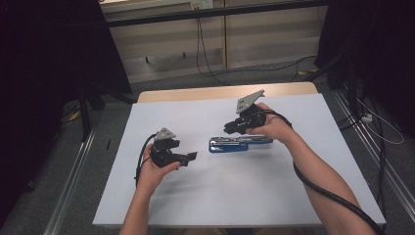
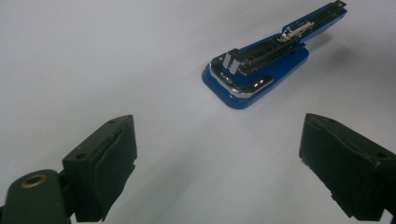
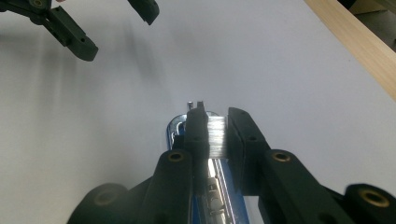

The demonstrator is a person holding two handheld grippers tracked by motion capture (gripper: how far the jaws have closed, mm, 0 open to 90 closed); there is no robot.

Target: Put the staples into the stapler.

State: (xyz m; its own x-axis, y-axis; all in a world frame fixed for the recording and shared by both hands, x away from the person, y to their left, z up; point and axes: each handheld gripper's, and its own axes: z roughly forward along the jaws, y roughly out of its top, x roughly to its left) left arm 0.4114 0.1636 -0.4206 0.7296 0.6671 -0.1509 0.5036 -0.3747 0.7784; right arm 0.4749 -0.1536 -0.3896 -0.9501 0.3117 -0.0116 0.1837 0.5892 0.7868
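The right gripper pinches a strip of staples above the open blue stapler lying mid-table; loading is underway, and next the strip needs lowering into the channel, while the left gripper waits open

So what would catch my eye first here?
Probably the blue stapler, lying opened up mid-table on the white sheet. Just above it, the right gripper pinches a strip of staples between its jaws. The left gripper waits open beside it.
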